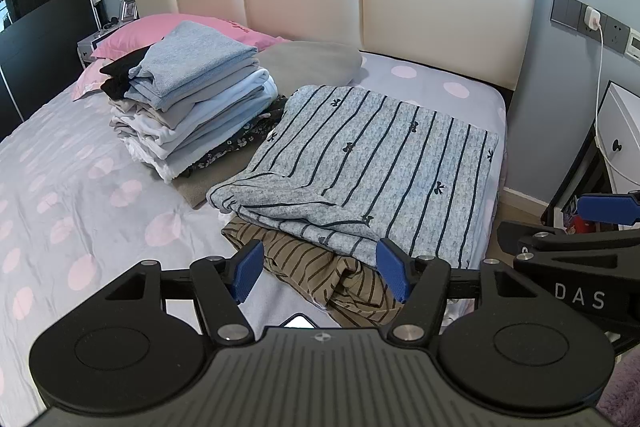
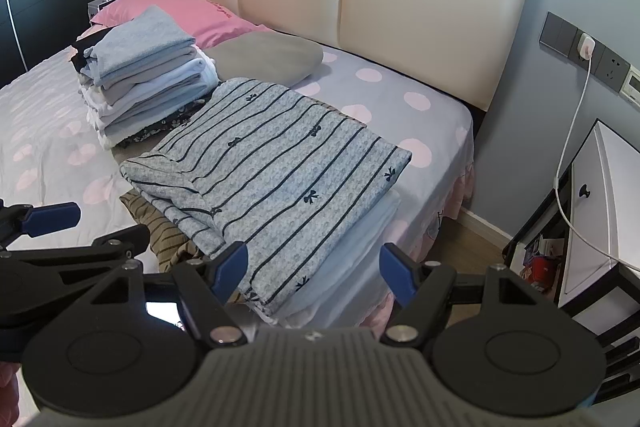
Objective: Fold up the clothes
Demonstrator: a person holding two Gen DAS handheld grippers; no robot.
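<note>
So the grey striped top (image 1: pixel 360 163) lies folded on the near right corner of the bed (image 1: pixel 60 187), on an olive striped garment (image 1: pixel 320 279), both grippers (image 1: pixel 320 273) (image 2: pixel 312 273) hovering with fingers wide apart and empty, so next is probably grabbing that olive one.

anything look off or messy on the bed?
One thing: a brown striped garment lies crumpled under the folded grey striped top at the near edge of the bed. The stack of folded clothes leans a little, still standing.
</note>
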